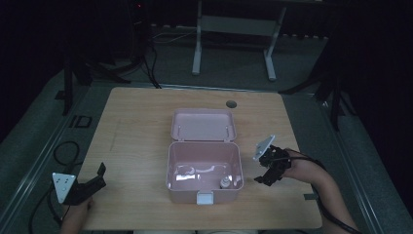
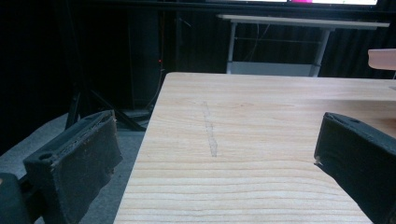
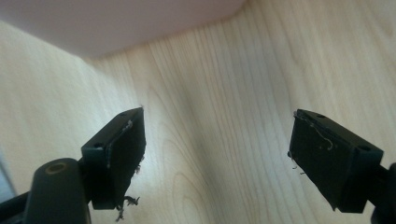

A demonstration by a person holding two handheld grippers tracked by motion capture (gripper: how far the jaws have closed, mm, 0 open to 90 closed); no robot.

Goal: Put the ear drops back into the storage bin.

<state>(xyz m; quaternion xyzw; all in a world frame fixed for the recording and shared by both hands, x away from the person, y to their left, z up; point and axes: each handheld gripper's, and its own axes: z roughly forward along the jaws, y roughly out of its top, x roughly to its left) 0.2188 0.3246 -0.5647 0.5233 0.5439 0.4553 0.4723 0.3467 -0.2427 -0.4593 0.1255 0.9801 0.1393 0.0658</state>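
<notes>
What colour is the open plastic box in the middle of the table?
Pale pink, lid included. The open rectangular plastic box shows best in the high view.

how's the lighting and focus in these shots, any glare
High view: dim overall, dark surroundings, with glare patches on the floor of the open pink box. Left gripper view: table grain sharp, background dark. Right gripper view: brightest, the box wall close and blurred.

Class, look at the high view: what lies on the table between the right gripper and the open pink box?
Nothing: only bare wood separates the right gripper from the pink box, as the high view shows.
</notes>
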